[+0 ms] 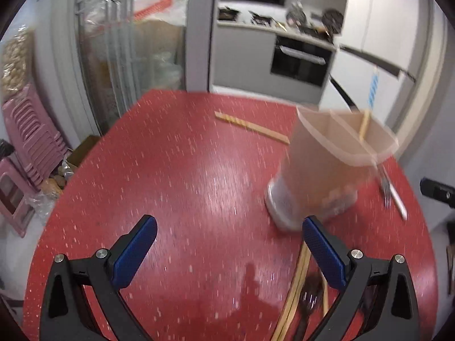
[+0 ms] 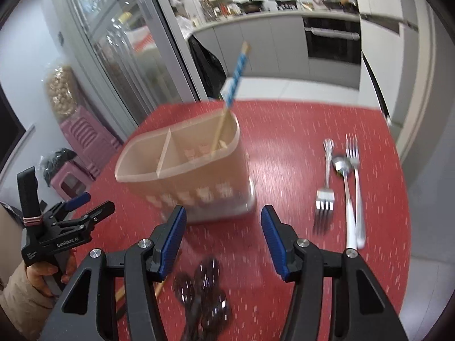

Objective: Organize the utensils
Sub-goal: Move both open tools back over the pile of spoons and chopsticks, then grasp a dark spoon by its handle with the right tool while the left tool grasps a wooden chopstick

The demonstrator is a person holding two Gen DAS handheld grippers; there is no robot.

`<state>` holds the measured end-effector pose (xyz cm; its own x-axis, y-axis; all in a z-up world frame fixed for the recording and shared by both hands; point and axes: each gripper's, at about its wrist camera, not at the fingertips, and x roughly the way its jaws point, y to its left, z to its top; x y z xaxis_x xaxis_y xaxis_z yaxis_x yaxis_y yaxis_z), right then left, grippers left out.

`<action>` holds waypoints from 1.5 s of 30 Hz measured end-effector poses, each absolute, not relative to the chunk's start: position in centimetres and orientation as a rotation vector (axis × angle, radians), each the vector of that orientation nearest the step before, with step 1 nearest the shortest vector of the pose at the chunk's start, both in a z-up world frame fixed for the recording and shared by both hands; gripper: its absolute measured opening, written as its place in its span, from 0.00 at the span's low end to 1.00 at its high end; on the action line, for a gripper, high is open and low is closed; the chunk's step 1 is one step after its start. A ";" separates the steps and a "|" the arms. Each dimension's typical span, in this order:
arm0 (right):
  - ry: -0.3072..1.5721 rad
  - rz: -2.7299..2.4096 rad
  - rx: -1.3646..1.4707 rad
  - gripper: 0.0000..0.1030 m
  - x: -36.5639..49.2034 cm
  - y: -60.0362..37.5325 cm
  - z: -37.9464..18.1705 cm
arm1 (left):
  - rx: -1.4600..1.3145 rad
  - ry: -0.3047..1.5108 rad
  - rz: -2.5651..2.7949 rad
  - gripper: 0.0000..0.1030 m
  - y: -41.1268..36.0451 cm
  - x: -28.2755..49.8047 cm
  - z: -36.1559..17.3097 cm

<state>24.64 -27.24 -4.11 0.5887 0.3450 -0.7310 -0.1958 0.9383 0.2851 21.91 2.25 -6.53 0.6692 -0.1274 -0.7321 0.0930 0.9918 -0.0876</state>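
The beige caddy (image 2: 184, 170) is the landmark: it stands upright mid-bench on the red bench (image 1: 176, 170), split by a divider, w/ one blue-striped chopstick (image 2: 236, 76) leaning in its far-right compartment. Right tongs (image 2: 223, 238) sit just in front of the caddy, jaws about half spread, nothing btwn the pads; below them, nearer the camera than the caddy, lie the dark spoons (image 2: 204, 281). Left tongs (image 1: 227, 247) are wide apart and empty too, also on the caddy's near side, w/ wooden chopsticks (image 1: 295, 284) by the right pad. Right of the caddy: forks (image 2: 327, 187) and a steel spoon (image 2: 344, 182); beyond it, another chopstick (image 1: 250, 126). Next pick is prob. the dark spoons, though frames are blurred so hard to be sure. To do it well: drop over one handle only, pads square across it, close firmly, lift clear of the rim, then lower into one compartment so like goes w/ like. Risk: knocking the caddy while passing.
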 end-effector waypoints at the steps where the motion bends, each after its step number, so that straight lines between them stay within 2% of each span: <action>1: 0.906 0.315 0.191 0.57 24.1 -27.4 -4.7 | -0.033 0.848 -0.138 1.00 2.1 21.5 -7.1; 11: 1.061 0.255 0.199 0.57 19.1 -27.1 -10.2 | 0.126 0.954 -0.229 1.00 0.6 17.8 -11.9; 17: 1.106 0.234 0.224 0.57 17.5 -27.2 -11.9 | 0.139 0.979 -0.237 1.00 1.0 17.2 -12.8; 41: 1.162 0.196 0.120 0.57 15.6 -25.2 -13.0 | 0.155 1.006 -0.241 1.00 1.8 16.8 -13.6; 45: 1.174 0.214 0.114 0.54 15.3 -24.6 -13.3 | 0.152 1.007 -0.237 1.00 1.8 16.9 -13.6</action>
<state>15.29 -24.62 -13.27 0.3697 0.2252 -0.9014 -0.1067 0.9740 0.1996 16.90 1.78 -13.59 0.5119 -0.1261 -0.8497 0.2661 0.9638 0.0173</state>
